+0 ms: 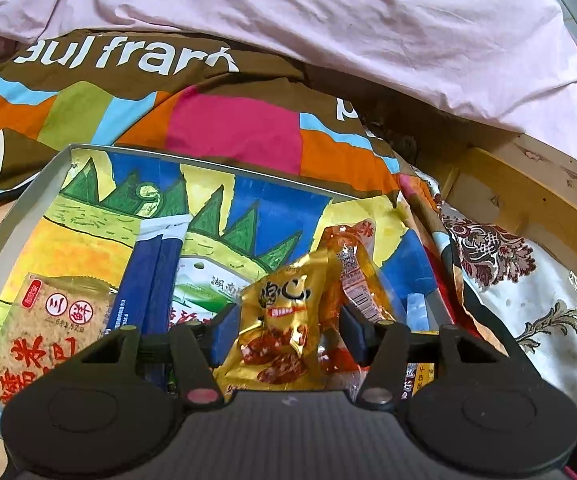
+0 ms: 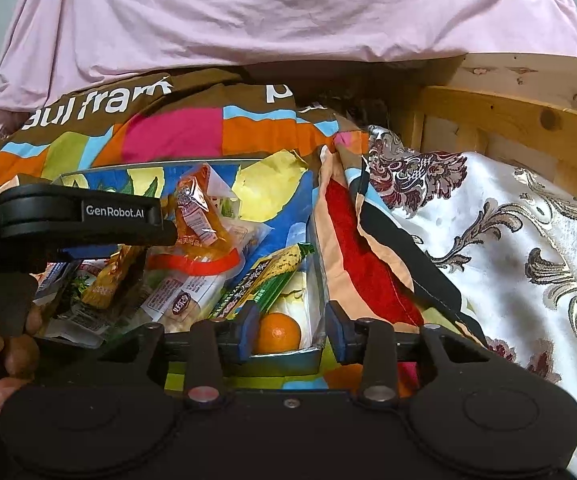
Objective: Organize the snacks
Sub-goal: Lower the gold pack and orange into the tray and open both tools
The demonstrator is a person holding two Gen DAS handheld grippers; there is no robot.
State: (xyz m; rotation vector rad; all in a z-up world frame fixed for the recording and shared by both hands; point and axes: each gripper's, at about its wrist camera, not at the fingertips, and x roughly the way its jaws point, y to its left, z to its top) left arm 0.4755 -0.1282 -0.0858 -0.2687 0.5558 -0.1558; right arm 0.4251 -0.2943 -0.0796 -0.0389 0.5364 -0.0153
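Bedding surrounds my snack box (image 1: 28, 196). My left gripper (image 1: 284, 328), fingers spread, straddles a gold packet (image 1: 276, 332) mid-box; right gripper (image 2: 288, 332) gapes over the near-right corner's orange (image 2: 278, 332). Next I'd pinch the packet.

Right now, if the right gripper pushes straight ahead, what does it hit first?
Most likely the orange, which sits just ahead between the open fingers of the right gripper, inside the near corner of the box. The box's near wall lies below that line; depth is unclear, so it might catch first.

Pink sheet (image 1: 288, 12) above a patchwork quilt (image 1: 232, 124), beside wooden frame (image 2: 508, 116).
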